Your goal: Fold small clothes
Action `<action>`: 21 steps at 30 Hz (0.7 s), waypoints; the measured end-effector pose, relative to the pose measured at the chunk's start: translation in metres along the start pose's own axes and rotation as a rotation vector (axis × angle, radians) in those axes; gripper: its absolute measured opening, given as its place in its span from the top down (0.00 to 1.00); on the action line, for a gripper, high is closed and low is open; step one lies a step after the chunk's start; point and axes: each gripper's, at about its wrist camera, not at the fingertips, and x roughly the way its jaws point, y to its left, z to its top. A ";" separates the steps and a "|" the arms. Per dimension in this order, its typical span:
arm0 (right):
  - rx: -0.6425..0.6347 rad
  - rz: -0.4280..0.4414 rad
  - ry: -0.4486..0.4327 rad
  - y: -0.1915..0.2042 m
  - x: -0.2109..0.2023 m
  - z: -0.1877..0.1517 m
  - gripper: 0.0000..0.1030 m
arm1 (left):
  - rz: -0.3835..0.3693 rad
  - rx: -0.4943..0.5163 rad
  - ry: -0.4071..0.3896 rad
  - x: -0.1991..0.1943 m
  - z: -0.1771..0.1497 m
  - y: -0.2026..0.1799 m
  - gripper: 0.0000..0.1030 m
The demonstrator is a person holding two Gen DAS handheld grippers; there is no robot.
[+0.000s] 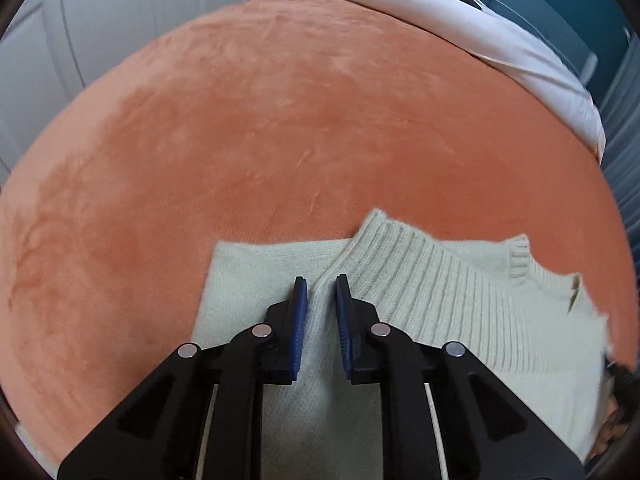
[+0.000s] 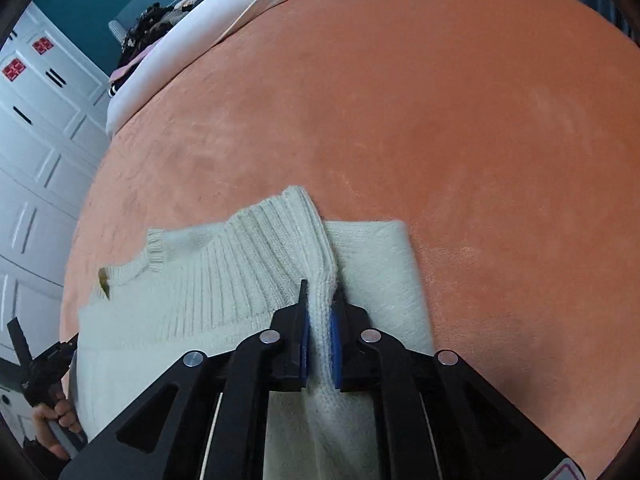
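Note:
A cream knit sweater [image 1: 460,312] with a ribbed collar lies on an orange velvety bed cover [image 1: 280,140]. In the left wrist view my left gripper [image 1: 321,280] points down onto it, its blue pads closed on a ridge of knit where the flat folded part meets the ribbing. In the right wrist view the sweater [image 2: 200,292] spreads to the left, and my right gripper [image 2: 320,288] is shut on a raised fold of knit beside the ribbed collar. A hand [image 2: 56,416] holding a black tool shows at the sweater's left edge.
White bedding [image 1: 500,52] lies along the far side of the orange cover [image 2: 440,100], with a heap of dark clothes [image 2: 148,32] behind it. White panelled doors [image 2: 40,152] stand to the left. Wide orange surface stretches beyond the sweater.

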 end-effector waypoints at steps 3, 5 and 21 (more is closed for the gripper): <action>-0.005 -0.078 -0.069 0.017 -0.035 0.000 0.79 | -0.004 -0.027 -0.027 -0.018 0.000 0.004 0.78; -0.047 -0.060 -0.154 0.034 -0.068 -0.013 0.79 | -0.028 -0.068 -0.074 -0.040 -0.010 0.005 0.73; -0.361 0.145 0.006 0.168 -0.080 -0.117 0.79 | -0.157 -0.217 -0.081 -0.107 -0.098 0.013 0.45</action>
